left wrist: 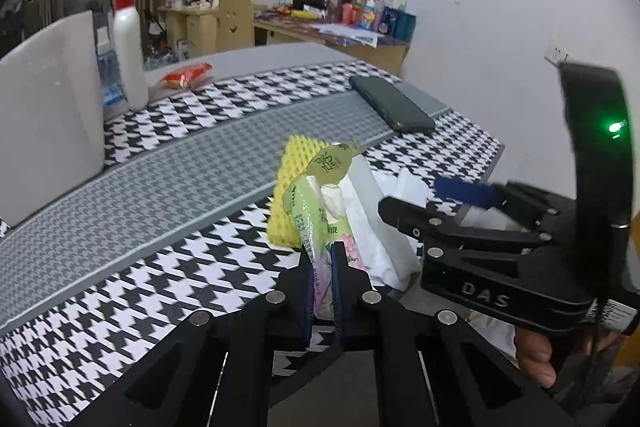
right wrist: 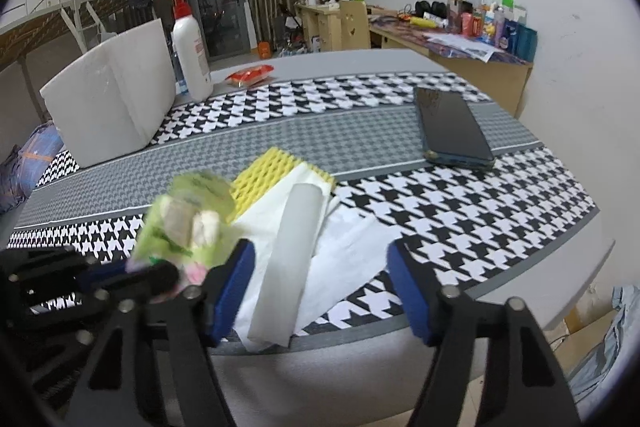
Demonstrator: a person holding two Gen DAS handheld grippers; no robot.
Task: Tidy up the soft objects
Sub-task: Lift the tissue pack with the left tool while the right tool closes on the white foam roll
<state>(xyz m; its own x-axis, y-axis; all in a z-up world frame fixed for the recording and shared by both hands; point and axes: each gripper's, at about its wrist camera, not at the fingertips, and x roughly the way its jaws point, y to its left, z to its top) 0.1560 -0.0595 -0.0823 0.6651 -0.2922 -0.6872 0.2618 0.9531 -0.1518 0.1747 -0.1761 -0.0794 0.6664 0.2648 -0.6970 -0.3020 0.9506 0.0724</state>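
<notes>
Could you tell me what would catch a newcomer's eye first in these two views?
Most striking is the green tissue pack, pinched upright in the left gripper at the table's near edge, tissue poking from its top. Just behind it lie a yellow sponge and loose white tissues, with the right gripper open over them. Farther back, a dark phone lies on the bold houndstooth cloth.

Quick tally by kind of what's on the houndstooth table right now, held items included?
Tissue pack, open, clamped in the left tongs: 1
Loose white tissues: at least 2; the overlap hides the exact number
Yellow sponge: 1
Phone: 1
Pump bottle: 1
White foam block: 1
Red snack packet: 1
Total: at least 8
</notes>
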